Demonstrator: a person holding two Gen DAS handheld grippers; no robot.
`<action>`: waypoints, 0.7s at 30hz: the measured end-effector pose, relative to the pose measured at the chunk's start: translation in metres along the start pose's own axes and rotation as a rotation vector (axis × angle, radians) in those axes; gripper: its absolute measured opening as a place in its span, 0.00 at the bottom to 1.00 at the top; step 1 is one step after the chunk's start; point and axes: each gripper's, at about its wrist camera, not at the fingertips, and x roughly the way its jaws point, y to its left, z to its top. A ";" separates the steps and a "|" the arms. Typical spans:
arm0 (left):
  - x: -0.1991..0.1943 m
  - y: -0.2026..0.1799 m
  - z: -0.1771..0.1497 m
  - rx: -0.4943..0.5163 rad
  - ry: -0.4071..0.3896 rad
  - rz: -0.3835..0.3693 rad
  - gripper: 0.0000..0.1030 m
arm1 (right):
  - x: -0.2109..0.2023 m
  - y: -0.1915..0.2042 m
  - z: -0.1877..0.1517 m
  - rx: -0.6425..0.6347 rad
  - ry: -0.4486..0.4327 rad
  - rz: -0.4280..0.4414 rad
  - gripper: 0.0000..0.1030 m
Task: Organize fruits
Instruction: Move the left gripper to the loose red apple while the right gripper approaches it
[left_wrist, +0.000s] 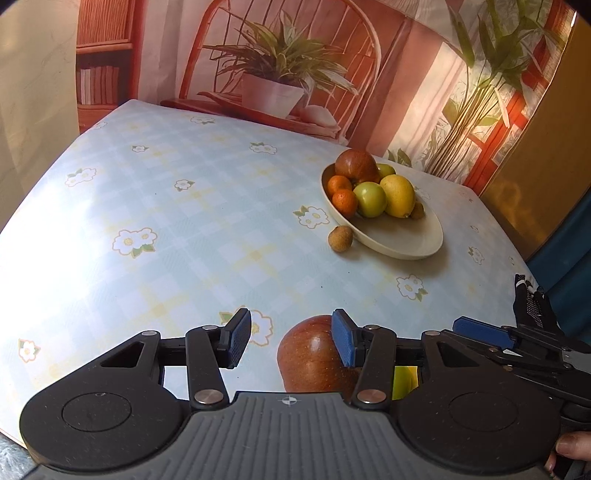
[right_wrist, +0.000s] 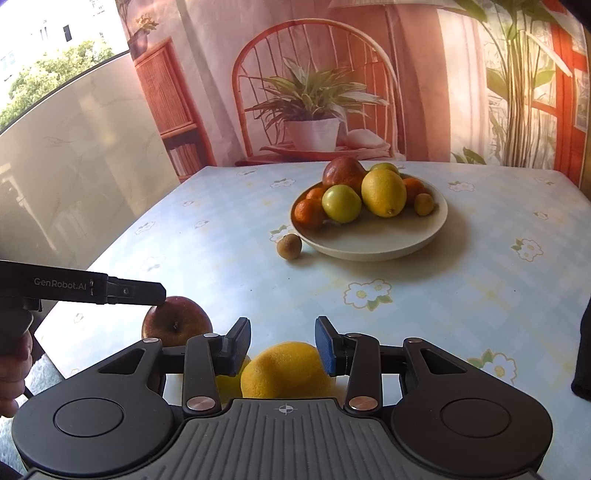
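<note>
A cream bowl (left_wrist: 406, 240) (right_wrist: 376, 243) at the far right of the table holds a red apple (left_wrist: 356, 164), oranges (left_wrist: 344, 202), a green apple (left_wrist: 370, 198), a lemon (left_wrist: 398, 195) and a small brown fruit (right_wrist: 423, 204). A small brown fruit (left_wrist: 340, 238) (right_wrist: 289, 246) lies on the table beside the bowl. My left gripper (left_wrist: 291, 341) is open over a red apple (left_wrist: 314, 358) (right_wrist: 177, 323), its right pad touching it. My right gripper (right_wrist: 282, 345) is open around a lemon (right_wrist: 286, 373), not gripping it. A green fruit (left_wrist: 404, 382) lies partly hidden behind the left gripper.
The table (left_wrist: 166, 221) has a pale blue checked cloth with flowers. A printed backdrop (right_wrist: 314, 92) of a chair and plants stands behind it. The right gripper shows at the right edge of the left wrist view (left_wrist: 480, 330), close by.
</note>
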 end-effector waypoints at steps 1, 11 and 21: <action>0.000 0.000 -0.001 -0.003 0.005 -0.015 0.49 | 0.001 0.004 0.001 -0.016 0.002 -0.001 0.35; 0.007 -0.005 -0.006 0.026 0.047 -0.050 0.50 | 0.007 0.008 -0.001 -0.036 0.024 0.013 0.35; 0.011 0.000 -0.006 0.006 0.059 -0.059 0.53 | 0.018 0.012 0.004 -0.071 0.046 0.039 0.35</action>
